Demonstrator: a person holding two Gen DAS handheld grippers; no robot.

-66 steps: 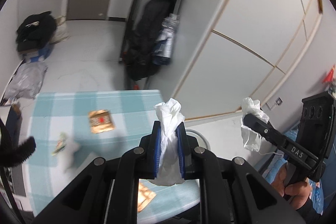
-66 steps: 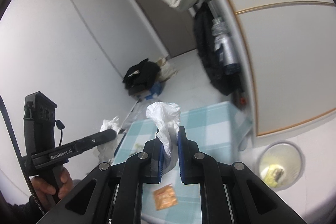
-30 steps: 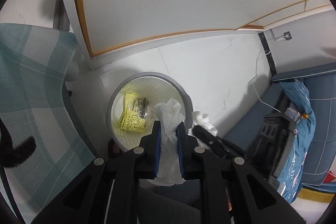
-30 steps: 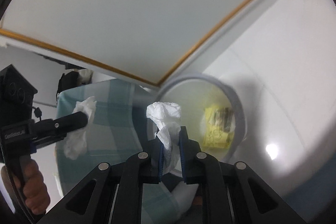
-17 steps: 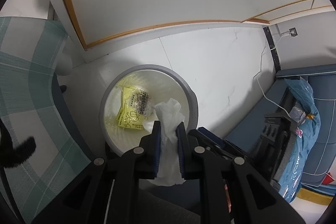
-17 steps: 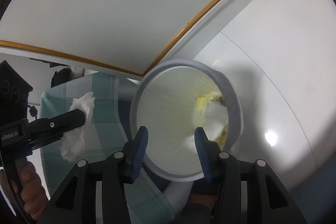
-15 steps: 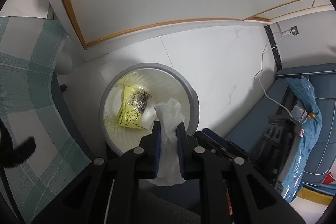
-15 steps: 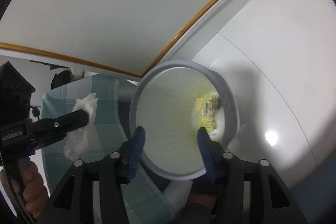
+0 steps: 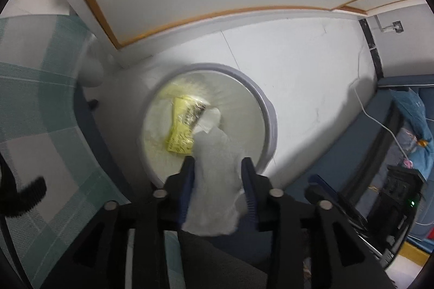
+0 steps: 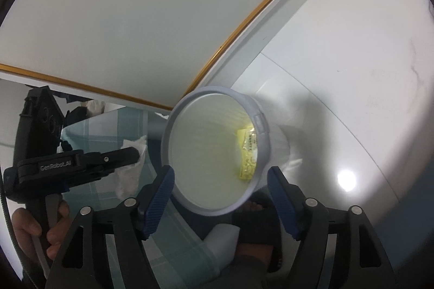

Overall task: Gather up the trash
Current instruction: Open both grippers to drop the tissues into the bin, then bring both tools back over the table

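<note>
A round grey trash bin [image 9: 268, 110] stands on the white floor; it also shows in the right wrist view [image 10: 260, 123]. Inside lie a yellow wrapper [image 9: 181, 129] and a white tissue [image 9: 210, 119]. My left gripper [image 9: 218, 168] is above the bin's near rim, jaws parted, with a crumpled white tissue [image 9: 215, 180] loose between them. My right gripper [image 10: 221, 177] is open wide and empty, just above the bin. The left gripper [image 10: 124, 156] with its tissue [image 10: 130, 175] shows at the left in the right wrist view.
A table with a teal checked cloth [image 9: 29, 110] is left of the bin. White cabinet doors with a wooden edge [image 9: 190, 18] stand behind it. A blue sofa with a blue bag [image 9: 412, 112] and a white cable [image 9: 379, 123] are at the right.
My left gripper's jaws have opened around its tissue over the bin. My right gripper let go of its tissue, which now lies in the bin, and opened wider.
</note>
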